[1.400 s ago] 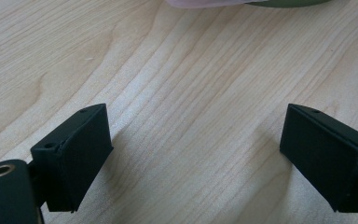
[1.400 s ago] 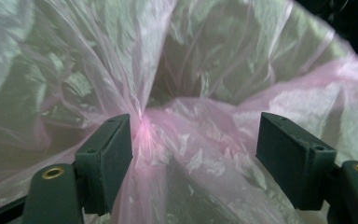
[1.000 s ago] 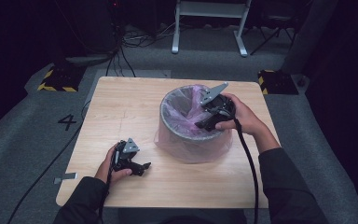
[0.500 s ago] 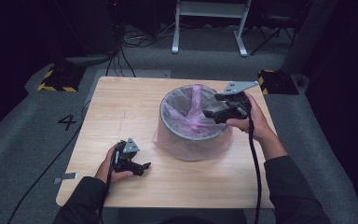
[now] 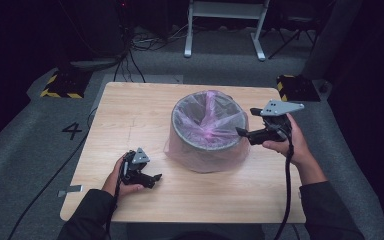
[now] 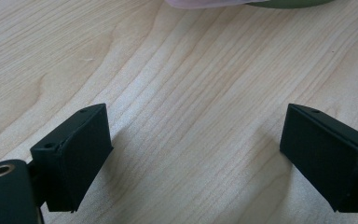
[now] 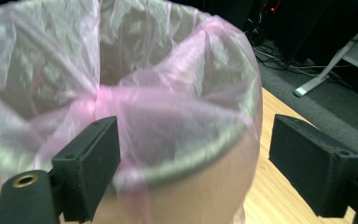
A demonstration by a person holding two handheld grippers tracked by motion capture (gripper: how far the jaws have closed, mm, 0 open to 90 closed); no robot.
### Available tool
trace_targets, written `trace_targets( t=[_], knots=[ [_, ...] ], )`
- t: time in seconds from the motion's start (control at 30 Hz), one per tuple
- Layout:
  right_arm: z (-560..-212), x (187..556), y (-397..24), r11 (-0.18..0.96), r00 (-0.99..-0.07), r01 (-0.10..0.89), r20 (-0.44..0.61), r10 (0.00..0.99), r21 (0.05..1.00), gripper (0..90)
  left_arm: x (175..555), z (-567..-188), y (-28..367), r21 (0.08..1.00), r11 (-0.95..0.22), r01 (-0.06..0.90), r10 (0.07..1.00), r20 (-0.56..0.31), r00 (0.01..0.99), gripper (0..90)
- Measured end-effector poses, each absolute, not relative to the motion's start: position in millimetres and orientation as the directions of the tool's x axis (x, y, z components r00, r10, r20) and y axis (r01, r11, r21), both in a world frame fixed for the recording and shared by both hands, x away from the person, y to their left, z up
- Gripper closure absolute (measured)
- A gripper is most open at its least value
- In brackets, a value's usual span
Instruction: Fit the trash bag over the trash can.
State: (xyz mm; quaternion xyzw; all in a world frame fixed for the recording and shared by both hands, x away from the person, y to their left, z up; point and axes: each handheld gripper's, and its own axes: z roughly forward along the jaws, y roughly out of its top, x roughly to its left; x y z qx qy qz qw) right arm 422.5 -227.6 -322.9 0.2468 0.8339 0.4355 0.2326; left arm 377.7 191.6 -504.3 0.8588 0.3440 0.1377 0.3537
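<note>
A round grey bin [image 5: 207, 145] lined with a thin pink bag [image 5: 207, 117] stands at the middle of the wooden table [image 5: 130, 115]; the bag's top folds over the rim. My right gripper [image 5: 240, 132] hovers just right of the rim and points left at it. Its jaws have just been opening and stand open, gripping nothing. In the right gripper view the bag [image 7: 158, 107] and rim [image 7: 200, 161] lie close ahead of the right gripper [image 7: 196, 163]. My left gripper [image 5: 156, 177] rests open on the table's front left, and the left gripper [image 6: 193, 154] has bare wood between its pads.
The bin's base [image 6: 289, 3] and the bag's hem [image 6: 200, 3] show at the top of the left gripper view. Beyond the table stand a white metal frame [image 5: 225, 30], yellow-black blocks [image 5: 62, 85] [image 5: 295, 87] and cables [image 5: 130, 55] on grey carpet.
My right gripper has moved rightwards from above the bin's opening to a spot beside its right rim. The left gripper has stayed put.
</note>
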Motion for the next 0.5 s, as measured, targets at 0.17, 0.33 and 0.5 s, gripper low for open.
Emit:
trace_targets(
  t=[0.17, 0.33, 0.5],
  knots=[
    [-323, 412, -240, 0.461, -0.760, 0.192, -0.166, 0.629, 0.867, 17.2, 378, -504, 191, 0.703, -0.512, 0.494, 0.689, -0.007, 0.725, 8.6],
    [-324, 404, -247, 0.476, -0.764, 0.189, -0.176, 0.621, 0.859, 16.5, 378, -504, 191, 0.702, -0.513, 0.494, 0.689, -0.006, 0.724, 8.6],
    [-329, 396, -253, 0.494, -0.766, 0.190, -0.187, 0.615, 0.848, 16.4, 378, -504, 191, 0.702, -0.513, 0.494, 0.689, -0.006, 0.724, 8.6]
  ],
)
